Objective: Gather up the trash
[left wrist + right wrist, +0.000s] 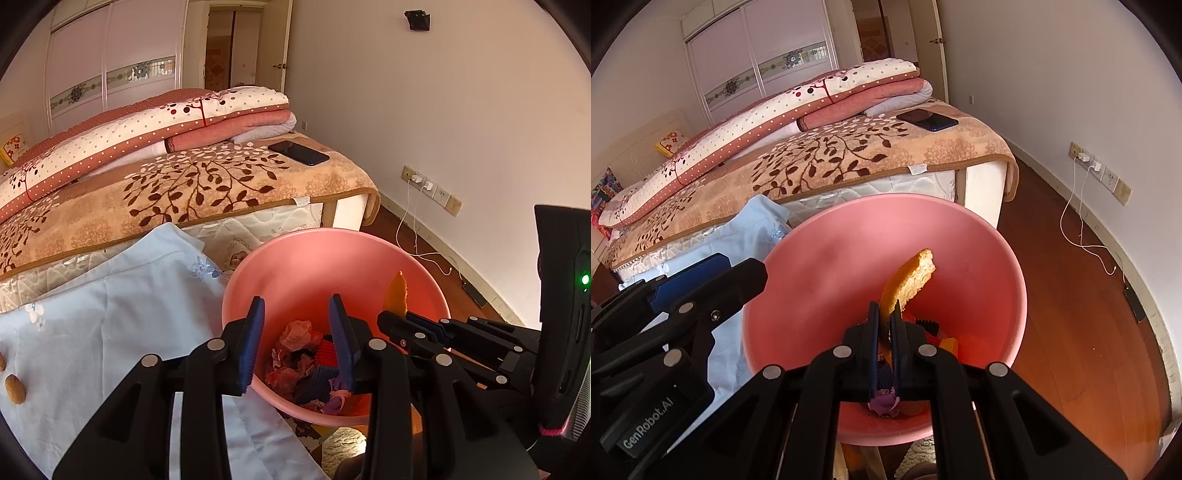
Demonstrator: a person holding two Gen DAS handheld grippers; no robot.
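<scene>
Trash piece in play is an orange peel [909,277], pinched at its lower end between the fingers of the right gripper [885,321], directly above the open mouth of the pink bin [820,258]. Going left to right in the left wrist view: light blue cloth [110,314] at 9 o'clock with two small brown nut-like bits [14,388] on it, then the left gripper [297,332] with its fingers spread wide and nothing between them, hovering over the bin's near rim, then the right gripper coming in from 3 o'clock with the peel sticking up. Peel's long axis runs up and away from the fingers, toward 12–1 o'clock in the right wrist view; curved strip, orange skin on one side, pale pith on the other, ragged top edge. Bin bottom already holds crumpled wrappers [295,334] and other mixed scraps. Key relation: peel sits inside the rim's outline, so spreading the right fingers should let it fall straight in. Right arm owns this move; left is just nearby. Risk, as I judge it: peel sticks to a pad.
</scene>
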